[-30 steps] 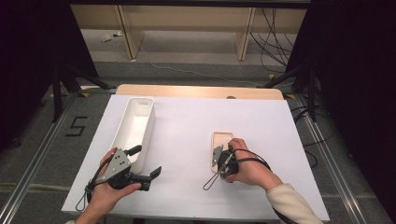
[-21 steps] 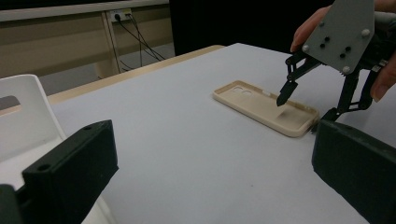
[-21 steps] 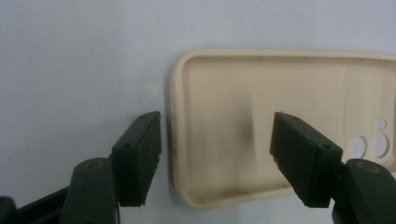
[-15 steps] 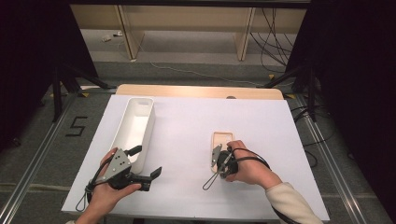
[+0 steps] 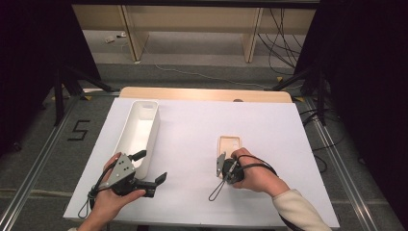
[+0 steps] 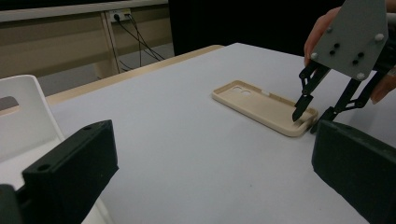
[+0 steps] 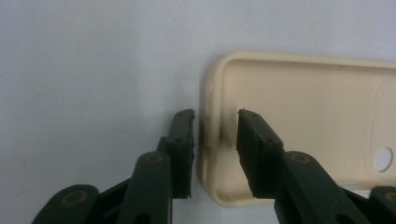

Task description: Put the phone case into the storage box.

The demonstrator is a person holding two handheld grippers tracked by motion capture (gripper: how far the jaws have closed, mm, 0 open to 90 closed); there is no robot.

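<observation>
A beige phone case (image 5: 229,143) lies hollow side up on the white table sheet, right of centre. My right gripper (image 5: 222,161) points down at the case's near end. Its jaws have just been closing, and the right gripper (image 7: 215,140) straddles the rim of the case (image 7: 317,121), one pad outside the wall and one inside, with thin gaps on both sides. The left gripper view shows that right gripper (image 6: 310,119) over the end of the case (image 6: 252,100). My left gripper (image 5: 150,167) is held open near the front left with nothing between its jaws.
A long white bin (image 5: 144,108) stands at the left of the sheet, just beyond the left gripper, and its end wall (image 6: 23,116) is close to the left jaw. A wooden table edge (image 5: 202,92) runs along the far side.
The right gripper's jaws have narrowed around the near end of the phone case. Both hands stay where they were.
</observation>
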